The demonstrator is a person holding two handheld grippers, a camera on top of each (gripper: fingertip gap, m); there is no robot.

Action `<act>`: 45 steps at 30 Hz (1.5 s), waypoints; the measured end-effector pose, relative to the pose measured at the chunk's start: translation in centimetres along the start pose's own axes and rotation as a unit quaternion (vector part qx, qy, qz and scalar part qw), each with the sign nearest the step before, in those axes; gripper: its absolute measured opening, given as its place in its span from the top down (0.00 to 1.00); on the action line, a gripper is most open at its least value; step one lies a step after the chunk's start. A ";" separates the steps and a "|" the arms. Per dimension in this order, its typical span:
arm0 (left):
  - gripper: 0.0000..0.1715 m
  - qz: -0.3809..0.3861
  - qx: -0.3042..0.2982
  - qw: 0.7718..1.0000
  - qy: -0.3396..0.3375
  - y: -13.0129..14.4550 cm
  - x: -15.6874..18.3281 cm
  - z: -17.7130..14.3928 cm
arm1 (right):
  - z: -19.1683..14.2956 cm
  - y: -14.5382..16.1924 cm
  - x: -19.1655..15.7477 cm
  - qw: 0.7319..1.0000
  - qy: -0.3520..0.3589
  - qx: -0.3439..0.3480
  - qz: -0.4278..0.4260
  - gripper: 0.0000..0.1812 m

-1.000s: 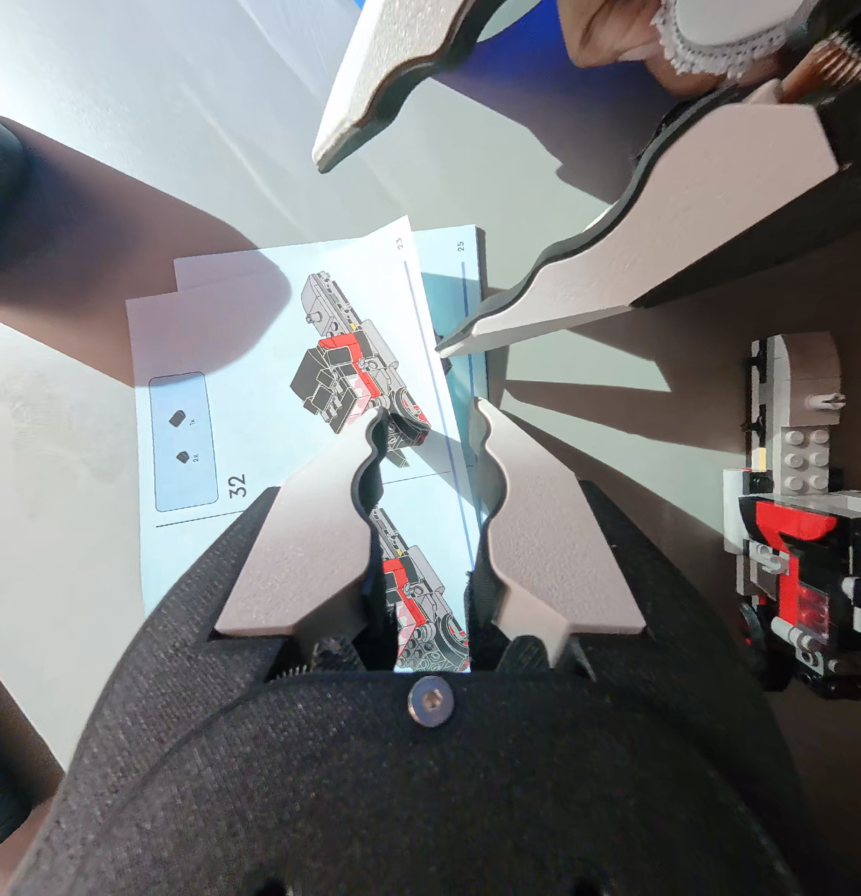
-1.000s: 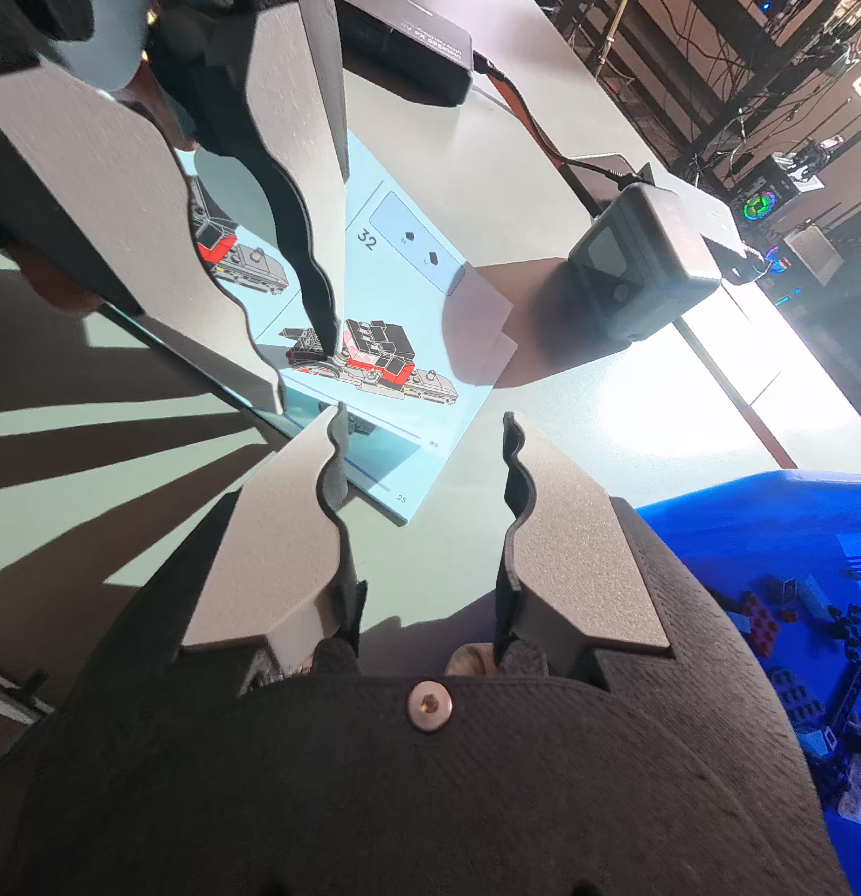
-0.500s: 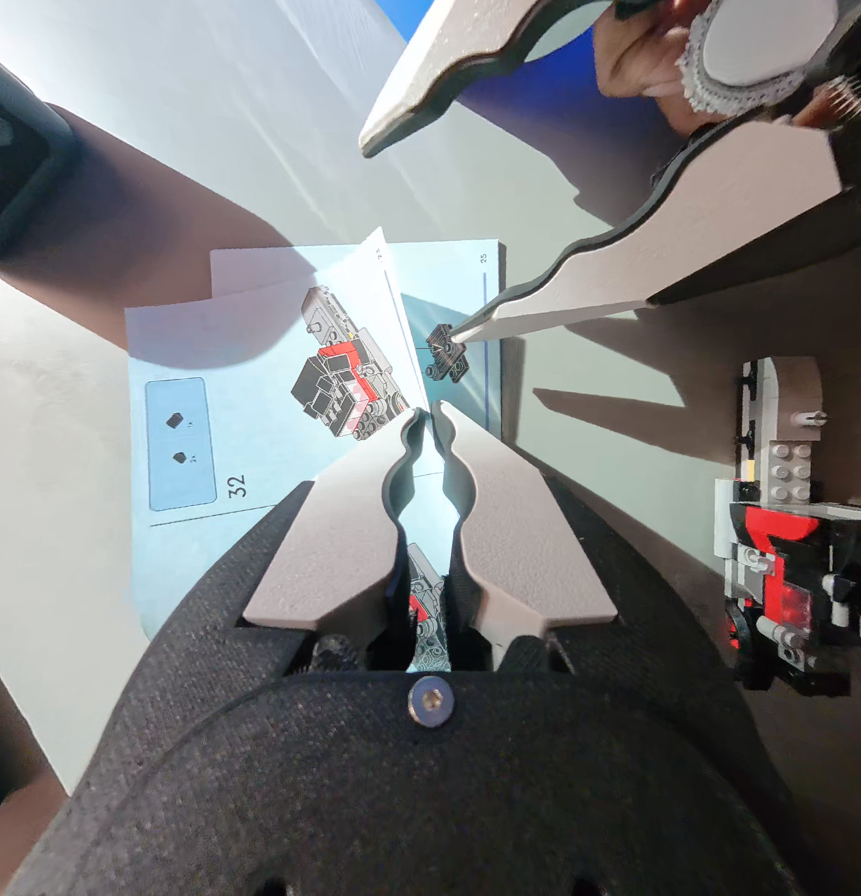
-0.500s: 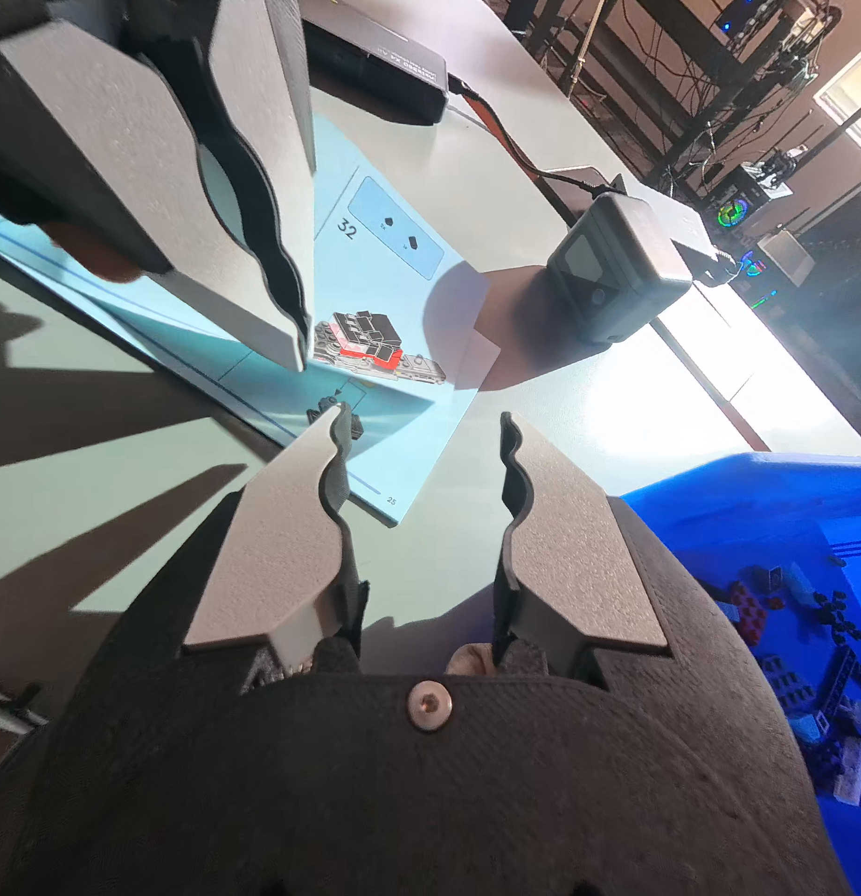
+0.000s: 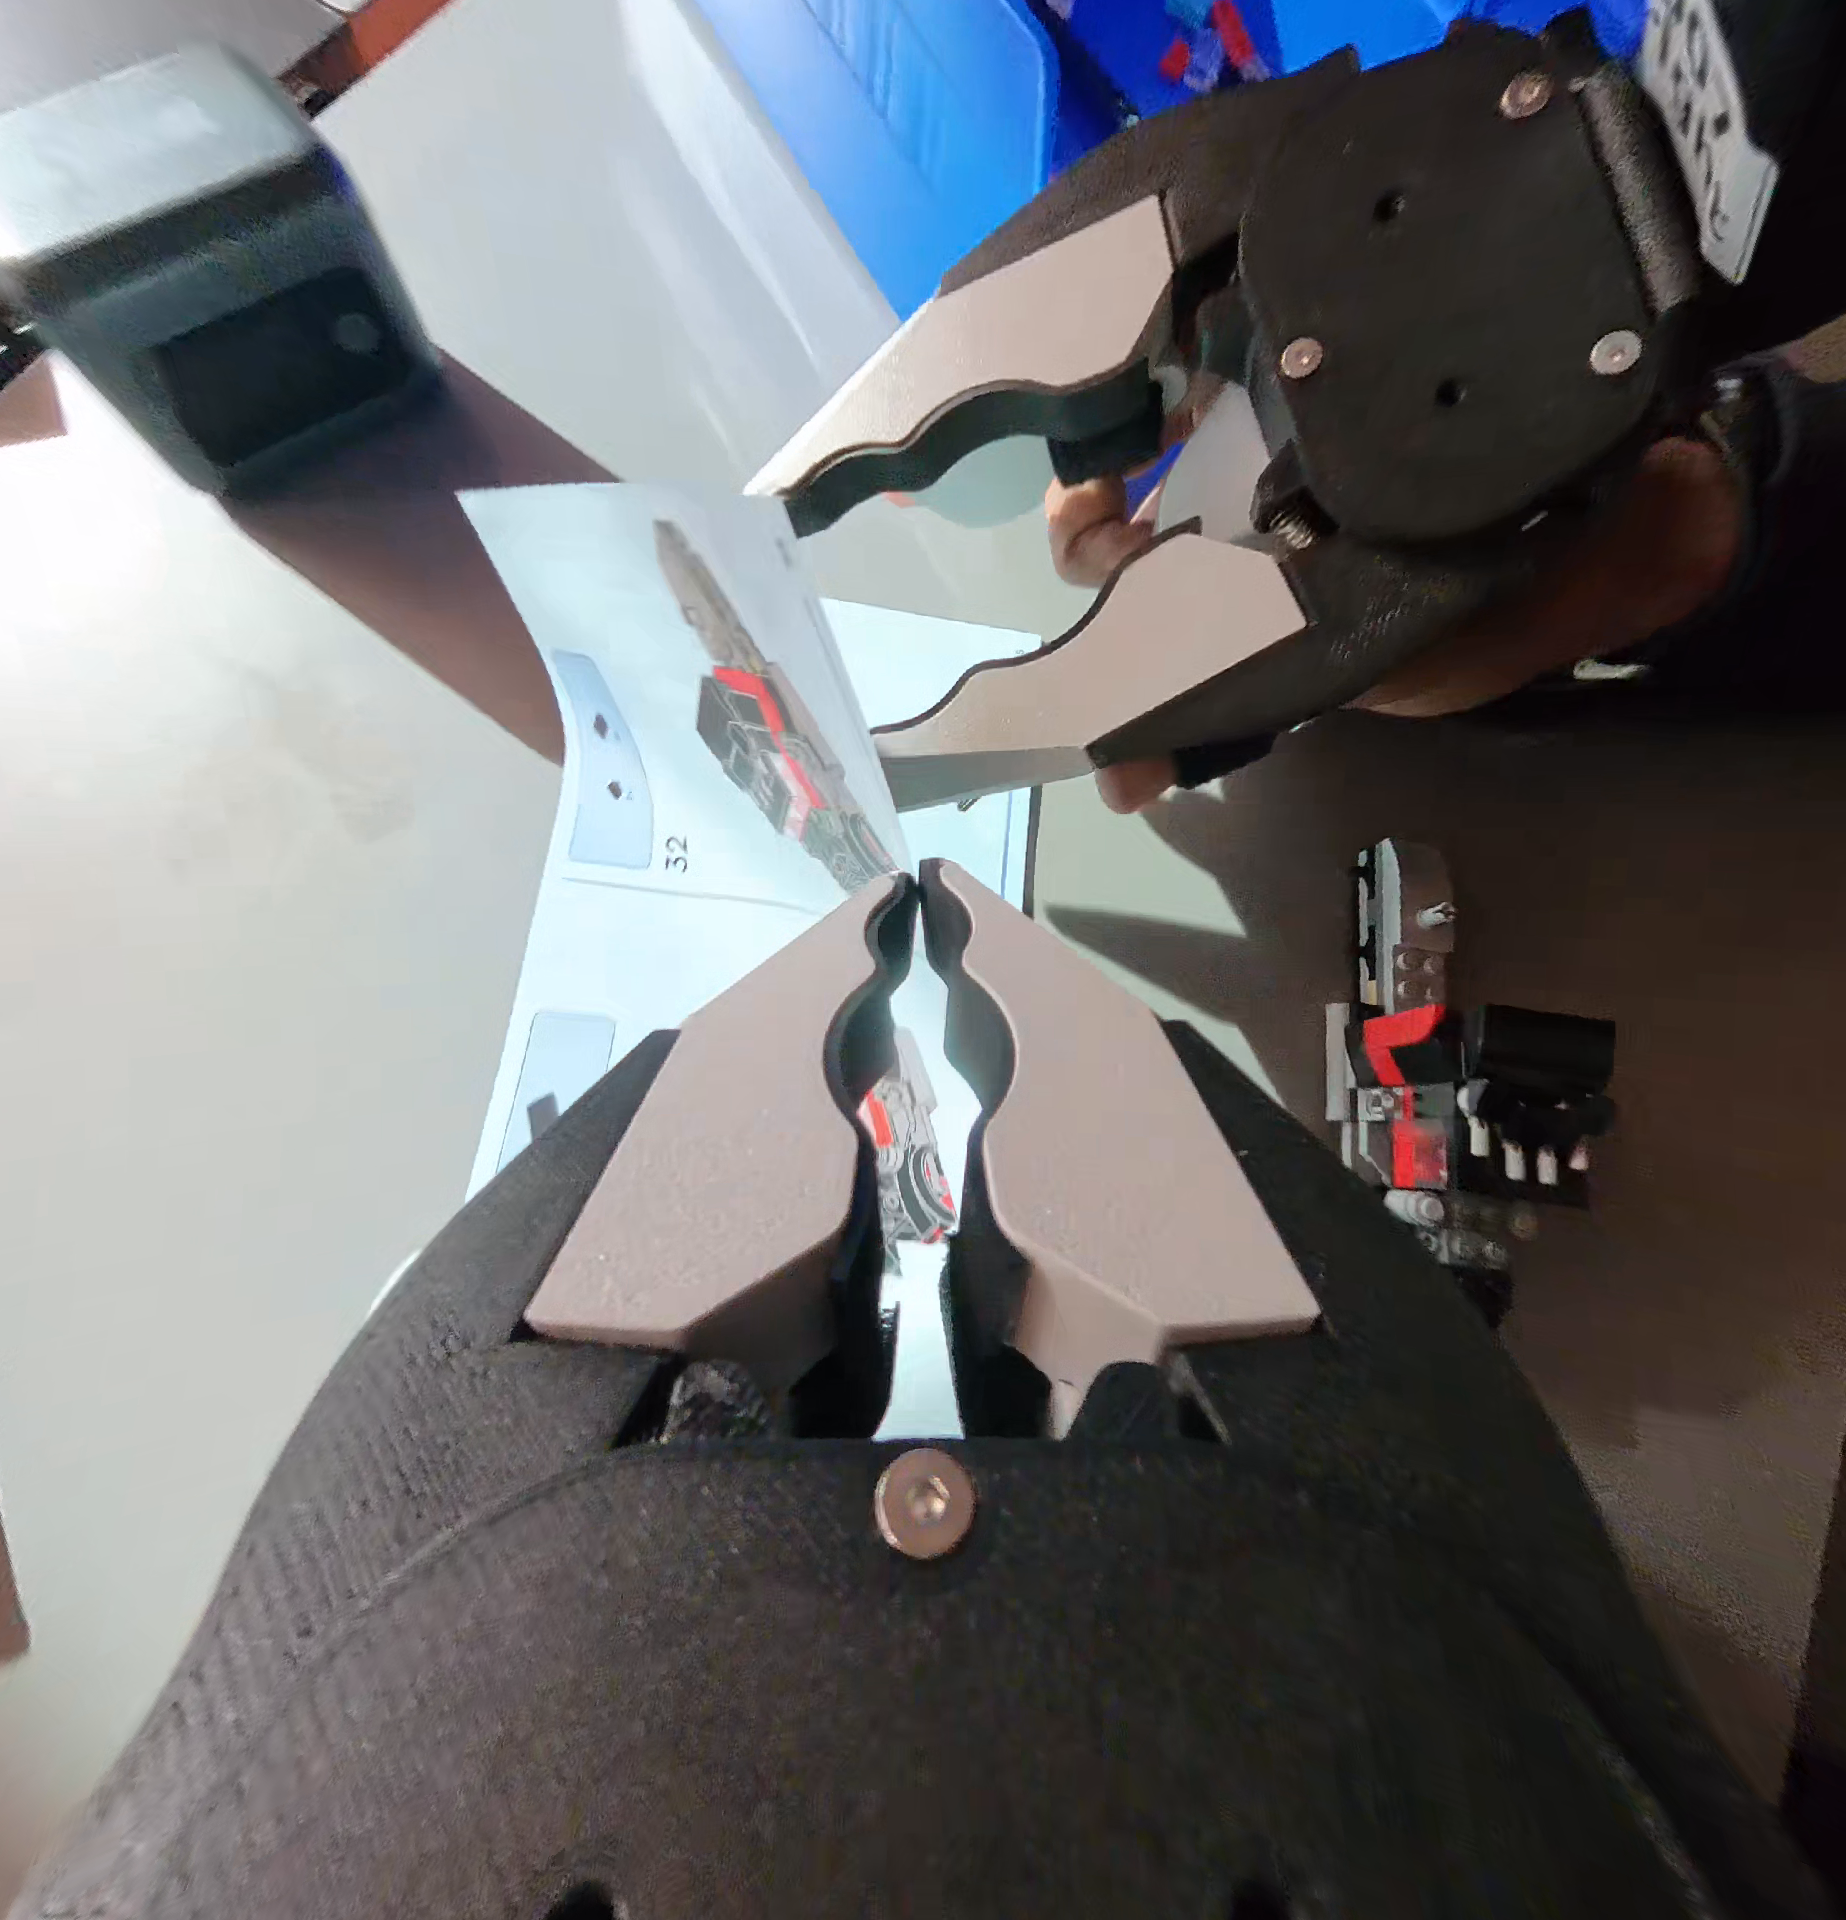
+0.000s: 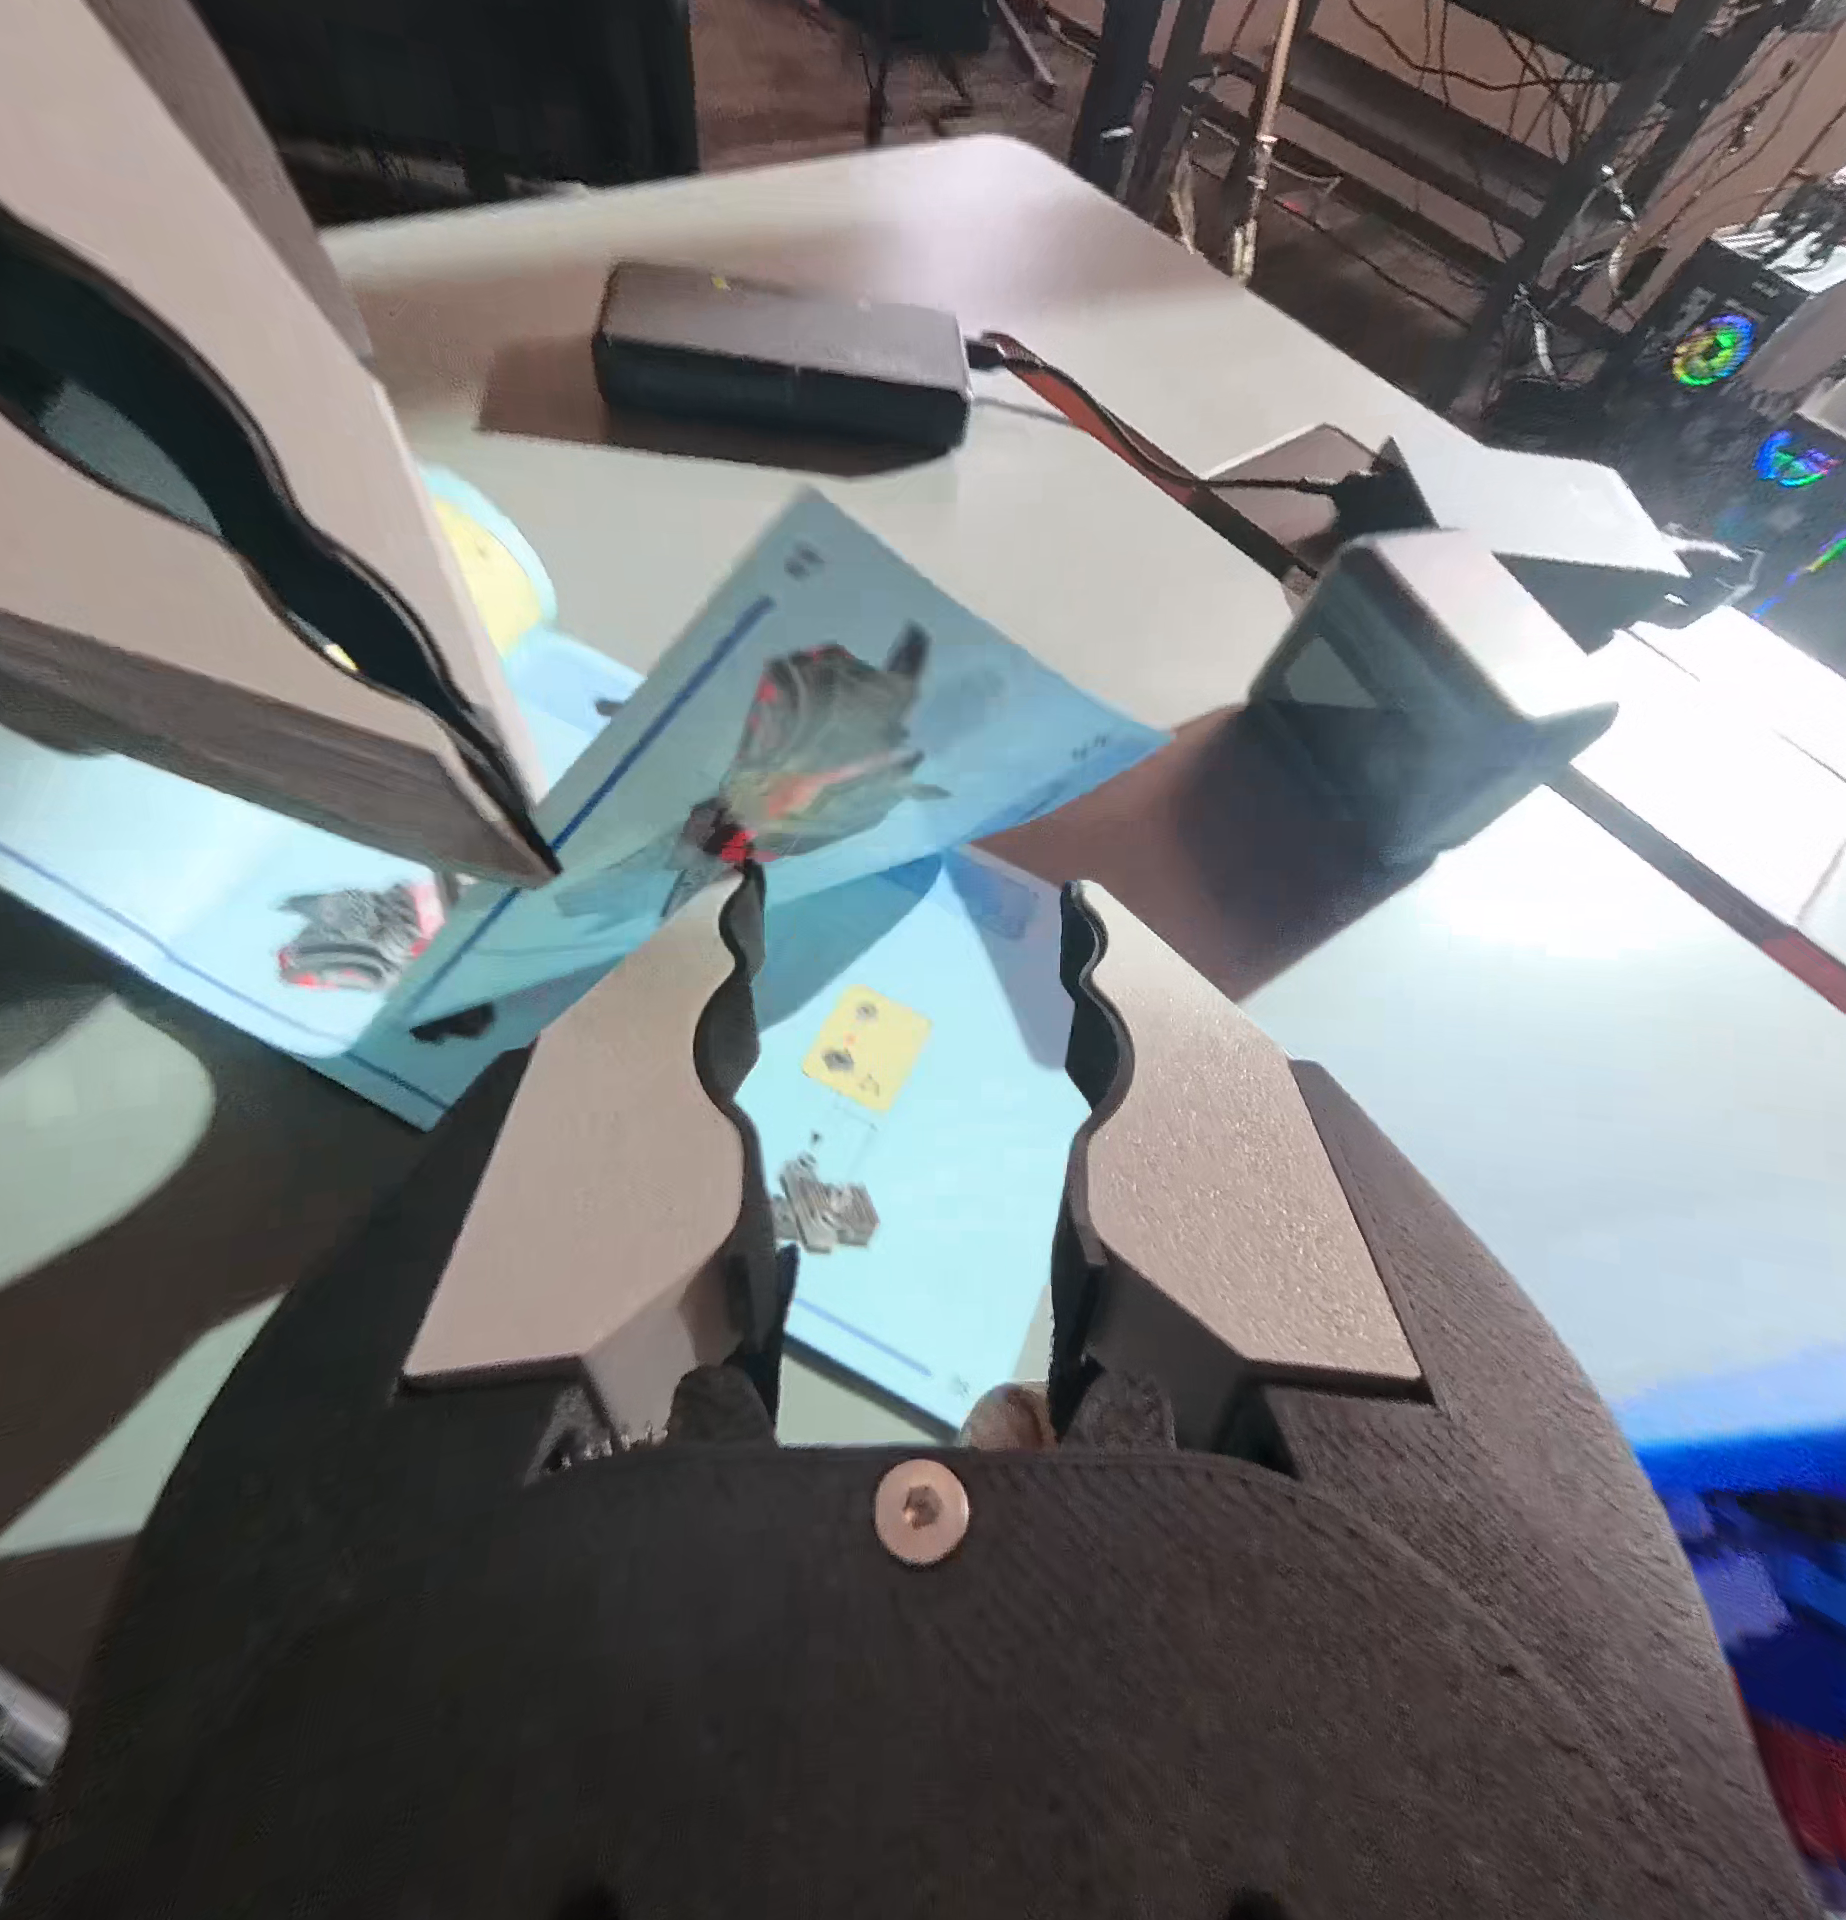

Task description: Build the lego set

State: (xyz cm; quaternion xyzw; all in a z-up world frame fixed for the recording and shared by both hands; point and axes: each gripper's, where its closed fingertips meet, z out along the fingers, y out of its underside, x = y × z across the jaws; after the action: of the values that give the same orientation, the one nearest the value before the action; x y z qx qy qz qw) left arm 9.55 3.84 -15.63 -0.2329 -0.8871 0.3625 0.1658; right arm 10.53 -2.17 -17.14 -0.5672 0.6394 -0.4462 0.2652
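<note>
Left gripper [image 5: 919, 878] nearest, tips pinched together on the edge of a lifted page [image 5: 732, 707] of the light-blue instruction booklet [image 6: 898, 1122]; page curled up off the table [image 5: 223, 831]. Right gripper [image 6: 914, 904] just beyond the page, fingers spread wide and holding nothing, poised over the open booklet. To the right, well apart from the booklet, part-built black, red and grey lego model [image 5: 1449, 1091] lying in shadow. Farther off, a dark box-shaped device [image 6: 1407, 686], a flat black pack [image 6: 784, 353] with cable, a blue bin [image 5: 898, 135] of loose bricks.
</note>
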 end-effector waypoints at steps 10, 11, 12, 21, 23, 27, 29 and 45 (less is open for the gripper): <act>0.99 -0.118 0.134 0.983 -0.042 4.4 -0.9 -8.9 | 2.4 -3.7 -6.6 0.995 -0.089 0.002 -0.038 0.67; 0.99 -0.125 0.138 0.981 -0.045 5.1 -0.9 -9.6 | 2.5 -3.8 -7.3 0.994 -0.097 0.002 -0.044 0.67; 0.99 -0.132 0.140 0.980 -0.053 5.8 -1.1 -10.2 | 2.6 -4.0 -7.8 0.994 -0.102 0.001 -0.049 0.67; 0.96 -0.152 0.101 0.983 -0.024 12.1 0.1 -12.6 | 3.2 -2.4 -7.5 0.987 -0.106 -0.079 -0.094 0.66; 0.93 -0.156 0.072 0.985 -0.029 13.9 -0.2 -12.7 | 3.7 -1.5 -8.1 0.982 -0.121 -0.106 -0.099 0.66; 0.84 -0.186 0.023 0.981 -0.043 17.6 -1.0 -13.1 | 4.5 -0.9 -9.8 0.973 -0.147 -0.134 -0.117 0.66; 0.79 -0.200 0.029 0.978 -0.047 18.6 -1.5 -13.8 | 4.8 -1.1 -10.5 0.970 -0.154 -0.142 -0.126 0.66; 0.68 -0.226 0.209 0.944 -0.121 19.4 -7.4 -19.4 | 4.3 -2.4 -11.5 0.966 -0.160 -0.143 -0.145 0.66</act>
State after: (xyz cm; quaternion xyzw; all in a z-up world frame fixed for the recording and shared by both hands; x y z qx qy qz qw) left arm 30.42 23.02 -17.31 0.0592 -0.8340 0.5183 0.1795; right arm 17.84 7.81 -19.00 -0.7499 0.5568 -0.2870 0.2126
